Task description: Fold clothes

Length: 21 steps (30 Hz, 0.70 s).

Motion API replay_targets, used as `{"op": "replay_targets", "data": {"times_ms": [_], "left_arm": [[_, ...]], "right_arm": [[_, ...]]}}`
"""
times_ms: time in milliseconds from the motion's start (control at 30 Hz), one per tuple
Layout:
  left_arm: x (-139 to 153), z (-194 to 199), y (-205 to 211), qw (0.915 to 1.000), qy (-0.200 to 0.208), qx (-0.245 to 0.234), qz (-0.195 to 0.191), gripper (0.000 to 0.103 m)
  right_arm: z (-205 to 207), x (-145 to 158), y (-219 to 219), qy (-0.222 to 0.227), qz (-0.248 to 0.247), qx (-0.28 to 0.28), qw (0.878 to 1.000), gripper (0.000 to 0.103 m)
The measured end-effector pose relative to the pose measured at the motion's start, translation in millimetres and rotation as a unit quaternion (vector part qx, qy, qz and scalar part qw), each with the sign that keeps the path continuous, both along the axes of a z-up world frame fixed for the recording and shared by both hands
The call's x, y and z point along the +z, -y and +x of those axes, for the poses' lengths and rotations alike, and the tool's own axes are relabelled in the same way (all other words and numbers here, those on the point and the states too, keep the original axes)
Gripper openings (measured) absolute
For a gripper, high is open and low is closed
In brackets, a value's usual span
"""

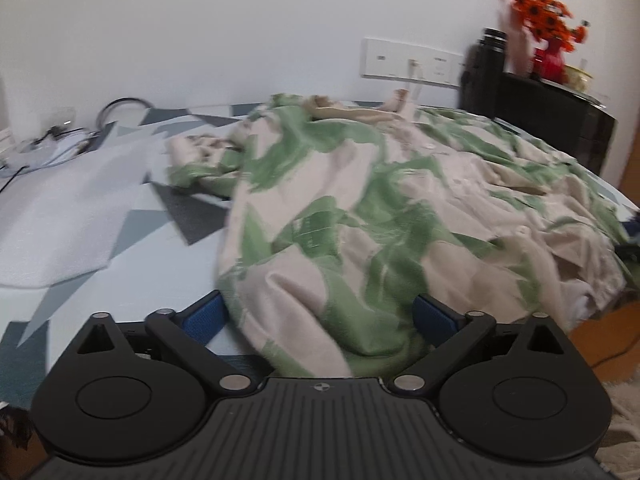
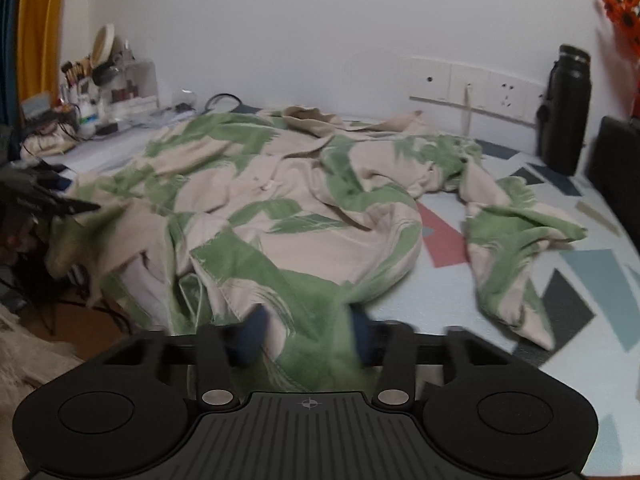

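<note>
**Hem grasp on shirt: slip risk**

While the green-and-beige shirt (image 1: 360, 200) lies crumpled across the patterned table (image 1: 100, 216), my left tool (image 1: 320, 312) stands wide, jaws apart with the near hem between them, not pinched; my right tool (image 2: 306, 330) is blurred, so I cannot tell whether it grips. Risk: closing on a single layer, or on bunched folds, would drag the cloth unevenly. One sleeve (image 2: 516, 248) trails aside; the hem's lower edge is hidden behind both tools.

One green-and-beige shirt (image 2: 280, 200) before me, one patterned tablecloth (image 2: 580, 280), one black bottle (image 2: 566, 108), one bunch of orange flowers (image 1: 548, 16), my two grippers, left (image 1: 320, 314) and right (image 2: 306, 338)
</note>
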State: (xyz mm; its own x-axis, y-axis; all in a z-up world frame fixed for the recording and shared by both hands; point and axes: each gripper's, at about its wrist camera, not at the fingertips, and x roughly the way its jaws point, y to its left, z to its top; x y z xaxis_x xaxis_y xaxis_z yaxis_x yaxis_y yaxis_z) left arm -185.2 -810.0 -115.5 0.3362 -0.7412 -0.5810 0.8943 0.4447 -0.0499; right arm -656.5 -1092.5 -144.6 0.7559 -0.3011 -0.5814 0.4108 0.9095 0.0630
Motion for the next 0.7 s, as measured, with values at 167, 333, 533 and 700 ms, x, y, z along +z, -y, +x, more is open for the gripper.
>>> {"op": "replay_targets", "data": {"times_ms": [167,333,533,700], "left_arm": [[2,-9,5,0.9959,-0.067,-0.03,-0.054,0.063],[1,-10,13,0.9906,-0.107,-0.047,-0.071,0.019],[13,-4,1,0.9791,-0.133,-0.056,-0.143,0.012],[23,1,-12,0.9651,-0.15,-0.058,-0.207,0.01]], "right_arm": [[4,-2,4,0.029,0.037,0.028,0.998,0.01],[-8,5,5,0.109,0.048,0.025,0.993,0.009],[-44,25,27,0.24,0.092,-0.004,0.966,0.009],[-57,27,38,0.28,0.107,-0.024,0.954,0.009]]}}
